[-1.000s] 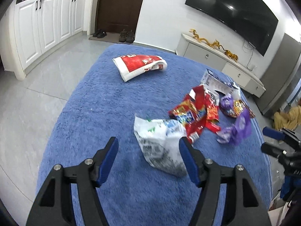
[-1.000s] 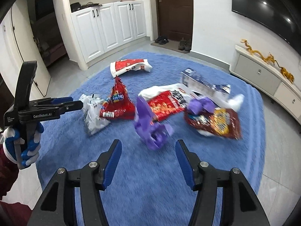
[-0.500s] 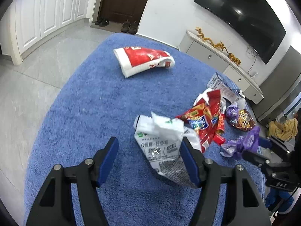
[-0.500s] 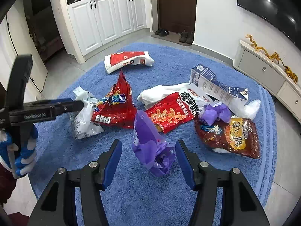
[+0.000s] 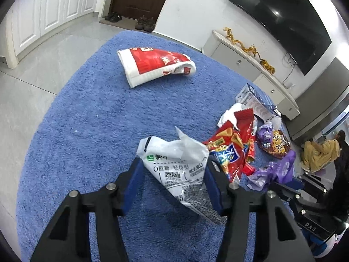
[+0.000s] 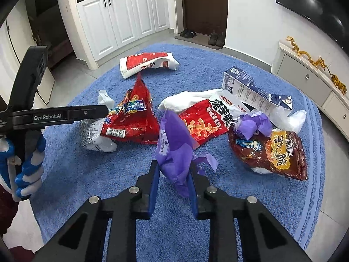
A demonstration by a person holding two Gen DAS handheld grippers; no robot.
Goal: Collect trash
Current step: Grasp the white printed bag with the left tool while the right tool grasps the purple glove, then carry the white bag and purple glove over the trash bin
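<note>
Left gripper (image 5: pixel 174 172): you've just been closing it; its jaws hug both sides of the white printed bag (image 5: pixel 178 166), pinched low so the crumpled top stands free.
Right gripper (image 6: pixel 173 174): jaws just squeezed narrow on the purple wrapper (image 6: pixel 174 150), mid-body, which looks like a secure grab.
Left on the floor: 2 red snack bags (image 6: pixel 133 118), a blue carton (image 6: pixel 253 89), a brown bag (image 6: pixel 270 152), and farther off a red-and-white bag (image 6: pixel 148 64).
Surface: shaggy blue rug (image 6: pixel 218 229), soft enough to dig your pads under thin film.
Room: grey tile, white cabinets (image 6: pixel 126 19), dark door (image 6: pixel 205 2), wall TV (image 5: pixel 281 19).
</note>
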